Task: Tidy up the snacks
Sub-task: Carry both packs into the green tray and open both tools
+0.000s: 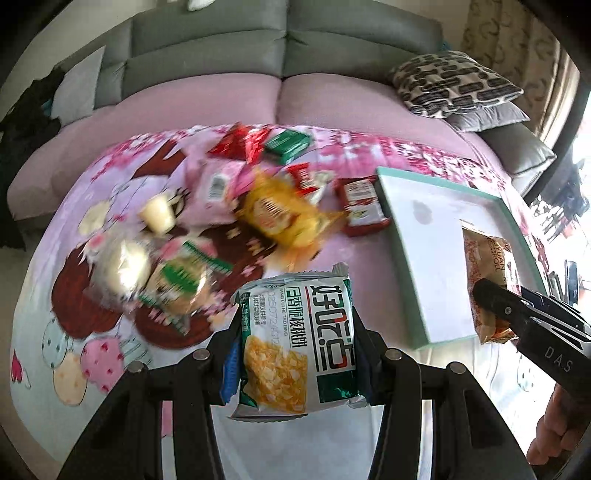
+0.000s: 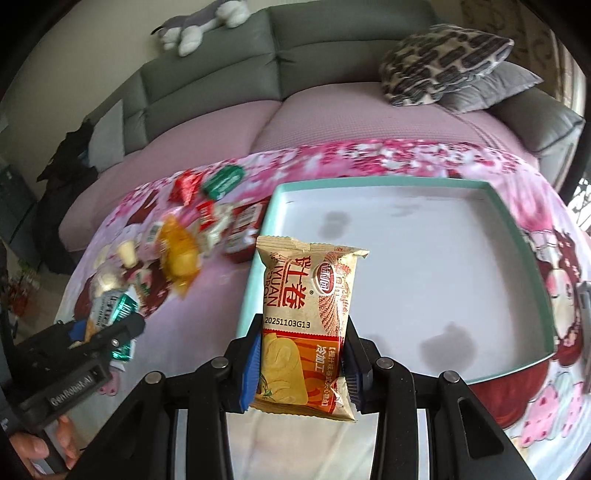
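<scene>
Shallow white tray with teal rim on floral cloth, nothing inside. Left gripper jaws clamp green-white foil snack packet; right gripper jaws clamp beige-orange egg-roll packet over tray's near edge. Only right view shows grey plush toy on sofa back.

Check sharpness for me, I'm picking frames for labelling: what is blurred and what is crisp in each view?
Left wrist view: the held green walnut-cookie packet is crisp, the loose snack pile is motion-smeared. Right wrist view: the held tan egg-roll packet is sharp, the floral cloth and snacks behind streak; both bend at the fisheye edges.
</scene>
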